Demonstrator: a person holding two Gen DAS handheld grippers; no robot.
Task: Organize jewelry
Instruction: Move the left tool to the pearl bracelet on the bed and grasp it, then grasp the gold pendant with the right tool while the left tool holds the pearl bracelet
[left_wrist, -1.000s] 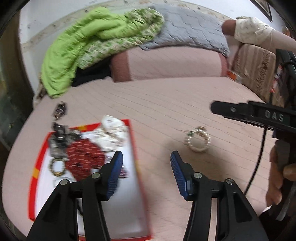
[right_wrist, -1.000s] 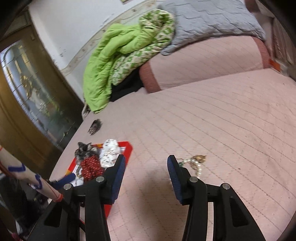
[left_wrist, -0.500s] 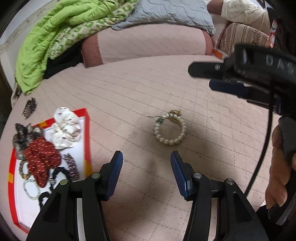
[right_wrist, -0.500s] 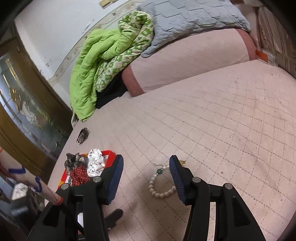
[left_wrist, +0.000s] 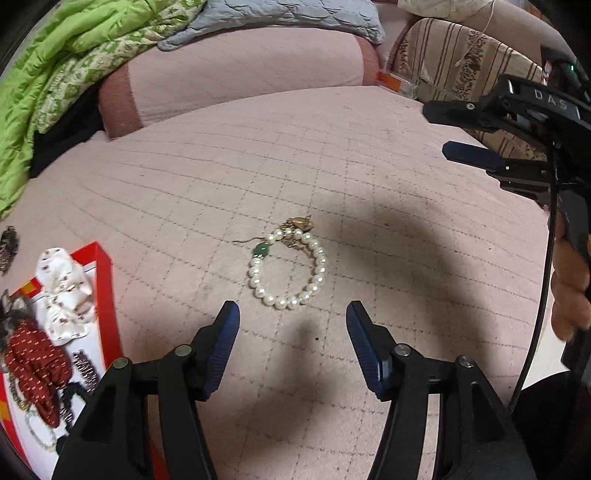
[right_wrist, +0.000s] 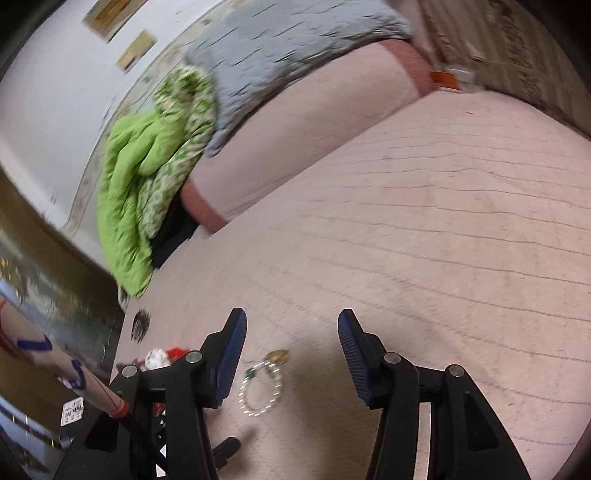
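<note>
Pearl bracelet: light, limp, slippery beads; pinch across one side of the strand.
Left gripper: jaws opening, nothing between them.
Right gripper: jaws apart, empty.

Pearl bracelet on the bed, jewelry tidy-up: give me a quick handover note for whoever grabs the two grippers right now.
Left gripper: jaws opening, nothing between them, hanging just short of the pearl bracelet.
Right gripper: open, empty, off to the side; the bracelet shows low between its fingers in its own view.
Bracelet: loose on the pink quilted bedcover, with a green bead and a gold charm, outside the red-edged tray.
Done: the tray already holds scrunchies, a red one and a white one, plus smaller pieces.
Left: pick up the bracelet and put it in the tray. A small dark piece also lies outside it.
</note>
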